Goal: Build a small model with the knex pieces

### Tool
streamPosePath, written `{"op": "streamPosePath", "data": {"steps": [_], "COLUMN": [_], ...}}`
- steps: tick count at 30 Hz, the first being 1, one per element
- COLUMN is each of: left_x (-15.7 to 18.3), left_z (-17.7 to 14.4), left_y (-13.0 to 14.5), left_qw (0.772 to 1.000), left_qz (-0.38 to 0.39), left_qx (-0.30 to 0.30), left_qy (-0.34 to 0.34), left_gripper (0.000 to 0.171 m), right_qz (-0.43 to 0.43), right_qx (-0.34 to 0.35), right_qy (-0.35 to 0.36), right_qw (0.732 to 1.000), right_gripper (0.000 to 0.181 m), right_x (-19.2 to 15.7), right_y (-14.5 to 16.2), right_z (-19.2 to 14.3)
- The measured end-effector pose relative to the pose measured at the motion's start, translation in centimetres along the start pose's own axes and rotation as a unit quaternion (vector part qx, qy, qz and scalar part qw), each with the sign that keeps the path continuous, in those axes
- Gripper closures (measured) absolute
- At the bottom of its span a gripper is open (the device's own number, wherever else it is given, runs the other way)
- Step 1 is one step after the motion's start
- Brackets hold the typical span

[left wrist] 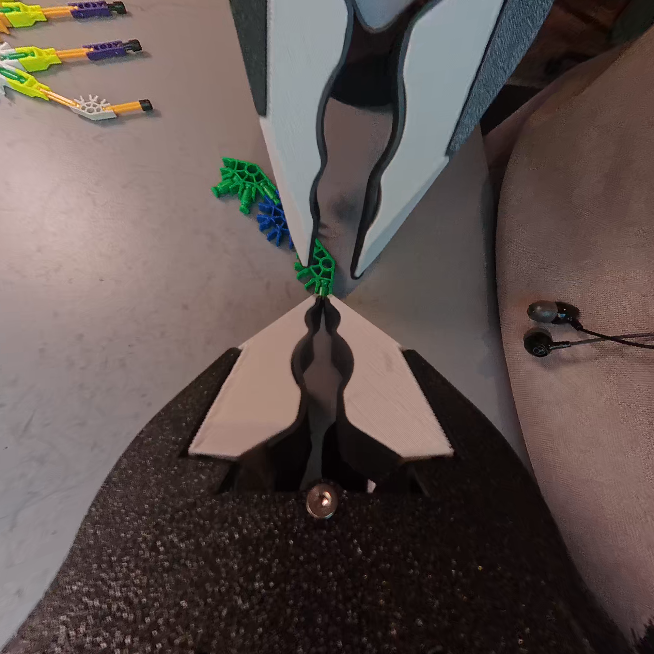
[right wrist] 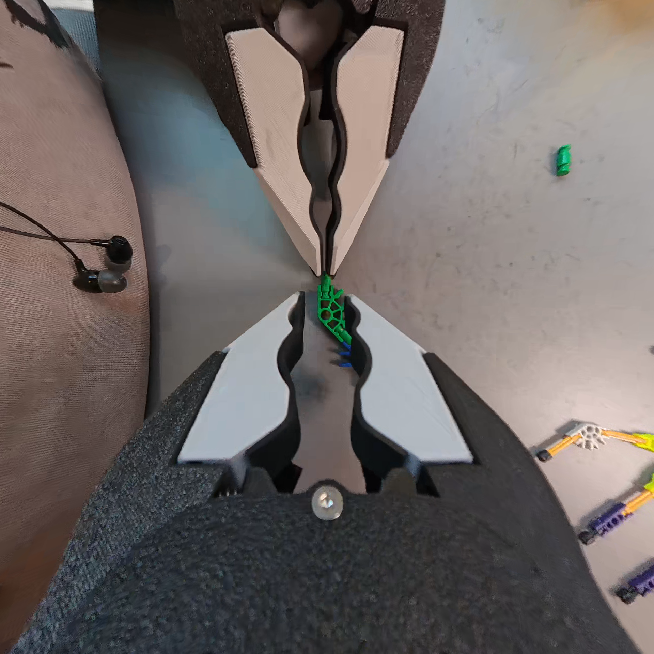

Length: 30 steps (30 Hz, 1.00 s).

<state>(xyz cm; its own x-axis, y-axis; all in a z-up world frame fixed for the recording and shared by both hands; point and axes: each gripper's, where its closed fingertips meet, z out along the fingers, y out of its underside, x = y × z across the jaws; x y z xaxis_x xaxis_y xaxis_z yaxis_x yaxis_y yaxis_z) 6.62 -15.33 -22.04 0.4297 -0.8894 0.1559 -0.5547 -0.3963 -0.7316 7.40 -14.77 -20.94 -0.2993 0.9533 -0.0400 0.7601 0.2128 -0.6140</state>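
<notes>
Left gripper jaws pinched on green rod; right gripper jaws parted around green connector.

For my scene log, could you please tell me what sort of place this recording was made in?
Probably a desk or hobby table indoors: a smooth grey tabletop with plastic construction-toy pieces such as a green connector and yellow-rod assemblies, plus wired earphones on a brownish mat.
</notes>
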Motion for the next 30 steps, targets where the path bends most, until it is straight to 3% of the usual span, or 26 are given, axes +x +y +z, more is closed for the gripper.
{"op": "streamPosePath", "data": {"steps": [4,9,12,16,23,25,30], "left_x": [-2.5,-10.3,-13.7,-16.2,-14.8,-12.1,-3.5], "left_z": [-2.7,-5.2,-6.1,-5.9,-4.4,-3.5,-2.2], "left_y": [-0.4,1.9,2.3,2.3,1.9,1.3,-1.3], "left_qw": [0.999,0.983,0.972,0.970,0.986,0.994,0.997], "left_qz": [-0.032,-0.050,-0.058,-0.049,-0.033,-0.005,0.057], "left_qx": [0.035,0.028,0.034,0.023,0.016,0.022,0.048], "left_qy": [-0.024,-0.176,-0.224,-0.237,-0.162,-0.108,0.032], "left_gripper": [0.162,0.156,0.152,0.148,0.166,0.166,0.166], "right_qz": [0.019,0.019,0.016,-0.018,-0.073,-0.104,-0.188], "right_qx": [0.011,-0.013,-0.008,-0.014,-0.017,-0.016,-0.046], "right_qy": [0.044,0.083,0.077,0.043,-0.022,-0.030,-0.076], "right_qw": [0.999,0.996,0.997,0.999,0.997,0.994,0.978], "right_gripper": [0.151,0.142,0.140,0.138,0.139,0.147,0.147], "right_x": [1.5,2.6,3.4,3.7,2.9,3.1,3.4], "right_y": [1.7,4.8,4.8,4.5,3.5,3.3,3.0], "right_z": [-1.8,-2.9,-2.9,-2.2,-1.1,-0.9,-0.6]}}
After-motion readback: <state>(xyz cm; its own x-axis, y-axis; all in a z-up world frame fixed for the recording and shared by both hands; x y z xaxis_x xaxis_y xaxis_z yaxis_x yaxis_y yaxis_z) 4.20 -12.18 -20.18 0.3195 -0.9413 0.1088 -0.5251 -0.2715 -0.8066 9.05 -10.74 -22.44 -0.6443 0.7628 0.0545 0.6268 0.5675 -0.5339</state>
